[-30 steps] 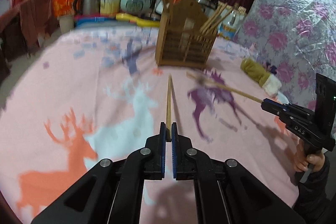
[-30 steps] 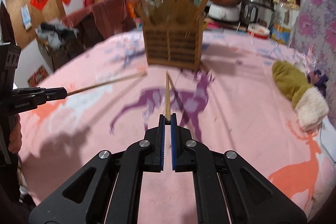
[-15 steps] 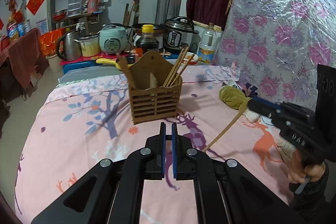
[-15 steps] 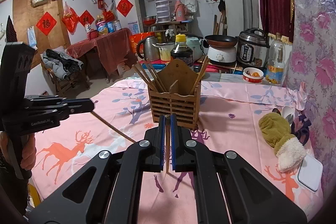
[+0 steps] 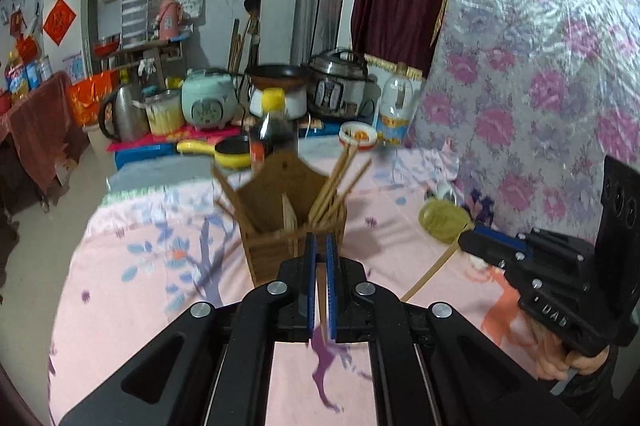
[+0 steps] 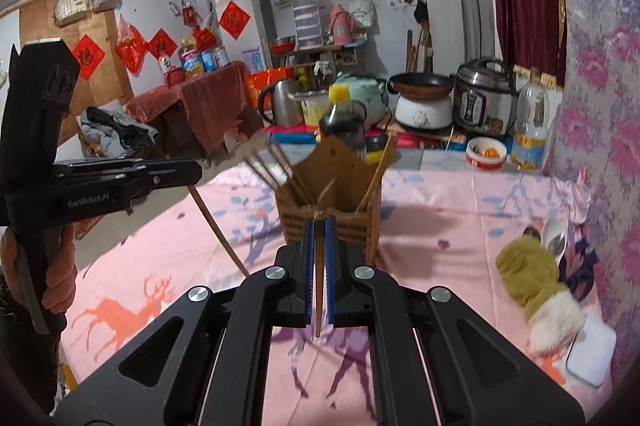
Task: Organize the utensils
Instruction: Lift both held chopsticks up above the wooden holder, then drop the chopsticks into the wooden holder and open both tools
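While both grippers hover over the pink counter (image 6: 460,202), the left gripper (image 5: 319,246) has its fingers clamped on a chopstick (image 5: 321,302), and the right gripper (image 6: 319,230) pinches another chopstick (image 6: 318,290); each hangs tip-down just before the wooden holder (image 6: 332,202), which stands upright with more chopsticks inside.

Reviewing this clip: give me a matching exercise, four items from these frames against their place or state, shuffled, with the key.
Items:
1. left hand-held gripper
2. wooden holder
3. olive mitten
4. soy sauce bottle

Descriptions:
A. lying on the tablecloth near the floral wall
B. standing behind the holder, yellow cap
C. shut on a chopstick
D. upright on the table, chopsticks sticking out

Pairs: 1-C, 2-D, 3-A, 4-B
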Tool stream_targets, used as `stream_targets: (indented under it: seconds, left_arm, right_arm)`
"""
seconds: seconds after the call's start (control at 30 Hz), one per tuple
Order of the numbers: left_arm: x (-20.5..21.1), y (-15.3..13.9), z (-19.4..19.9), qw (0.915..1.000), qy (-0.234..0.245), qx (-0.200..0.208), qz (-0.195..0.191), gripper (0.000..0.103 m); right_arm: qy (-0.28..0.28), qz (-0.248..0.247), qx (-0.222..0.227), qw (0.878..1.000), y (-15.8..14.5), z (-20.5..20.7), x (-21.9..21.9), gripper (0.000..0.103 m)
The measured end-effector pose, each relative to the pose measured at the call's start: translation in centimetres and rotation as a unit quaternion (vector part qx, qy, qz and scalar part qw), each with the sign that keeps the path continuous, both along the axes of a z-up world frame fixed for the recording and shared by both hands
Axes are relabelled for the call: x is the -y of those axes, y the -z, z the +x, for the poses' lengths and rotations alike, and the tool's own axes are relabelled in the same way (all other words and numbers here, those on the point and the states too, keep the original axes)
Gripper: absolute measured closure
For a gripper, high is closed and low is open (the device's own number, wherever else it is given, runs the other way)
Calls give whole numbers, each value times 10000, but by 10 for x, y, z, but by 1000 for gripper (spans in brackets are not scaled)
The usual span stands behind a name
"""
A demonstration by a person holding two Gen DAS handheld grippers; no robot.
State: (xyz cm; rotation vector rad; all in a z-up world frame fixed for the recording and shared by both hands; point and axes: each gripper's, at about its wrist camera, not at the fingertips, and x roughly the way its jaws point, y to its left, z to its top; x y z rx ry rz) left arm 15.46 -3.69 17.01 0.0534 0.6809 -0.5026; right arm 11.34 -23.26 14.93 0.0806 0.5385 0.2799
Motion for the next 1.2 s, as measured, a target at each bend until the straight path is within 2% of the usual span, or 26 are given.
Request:
stream_targets:
  seconds: [0.23,0.33,0.47,0.67,0.8,0.93,1.2]
  left_arm:
    - [5,-60,27,9984,-173,526,-132,98]
    - [5,-74,40,9968,-321,700,-203,98]
    - [4,-80,57,9937,-558,923,-306,98]
    - [-2,-52,87,9891,-922,1000,-560,98]
    - [-1,-24,103,9878,-1105,977,-505,98]
    - [-2,-2,114,9880,-1175,874,-489,98]
    - [-11,28,120,9889,-1111,598,-780,98]
  right_arm:
    - [285,49,591,9978,-51,24,2,97]
    - [456,155,915,9946,-68,35,2,97]
    - [625,251,1181,9907,-71,51,-2,97]
    - [711,589,1057,9901,-47,86,-5,97]
    - [860,644,1022,9889,-25,102,-3,97]
    - [931,698,1238,9855,-17,101,1,97]
    - [907,810,1448,9820,-18,101,3,97]
